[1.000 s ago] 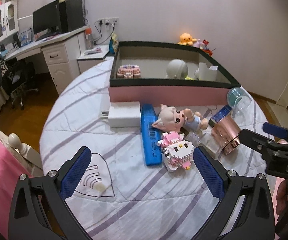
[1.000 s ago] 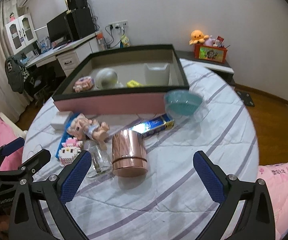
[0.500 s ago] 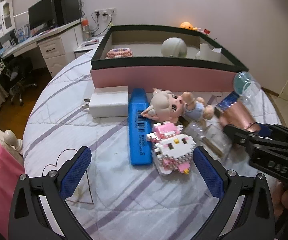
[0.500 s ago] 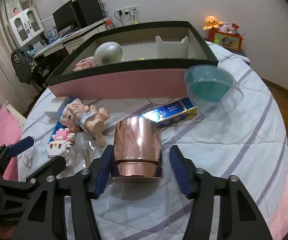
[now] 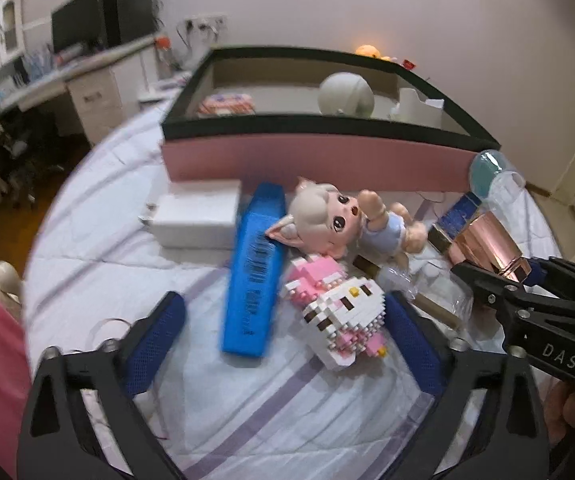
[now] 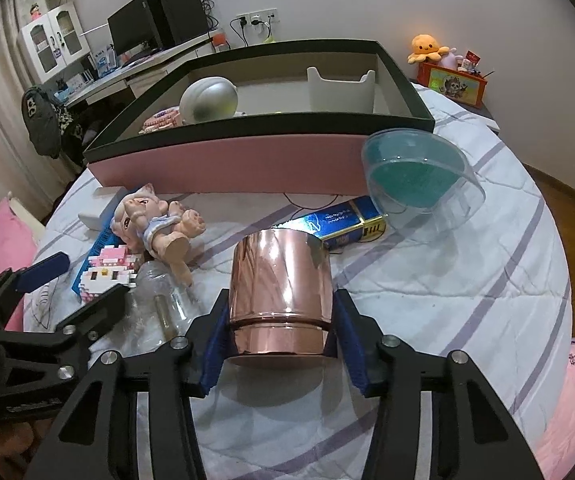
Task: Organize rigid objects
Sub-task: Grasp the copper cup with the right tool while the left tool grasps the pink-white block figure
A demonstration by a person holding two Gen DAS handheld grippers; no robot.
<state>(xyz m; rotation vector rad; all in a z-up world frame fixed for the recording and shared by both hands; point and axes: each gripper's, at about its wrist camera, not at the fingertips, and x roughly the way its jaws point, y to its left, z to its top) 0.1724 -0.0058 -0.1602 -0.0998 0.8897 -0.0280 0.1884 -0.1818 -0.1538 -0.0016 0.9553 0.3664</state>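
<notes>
Both grippers sit lower and closer to the clutter on the striped bedspread [image 5: 247,420] than a second ago, and both sets of jaws have just been closing. On the left, the left gripper [image 5: 283,344] now straddles the blue box [image 5: 251,280] and the pink-and-white brick cat [image 5: 339,312]; its blue pads are narrower but still apart, pressing on nothing. A doll [image 5: 339,224] lies just behind the cat. In the centre, the pink storage box [image 6: 227,156], already holding a grey ball [image 6: 207,100], waits beyond the pile. On the right, the right gripper [image 6: 283,344] has drawn in around the copper tin [image 6: 281,288], pads against its sides, so it appears clamped. That suggests the tin is the next item bound for the box, not yet lifted.
</notes>
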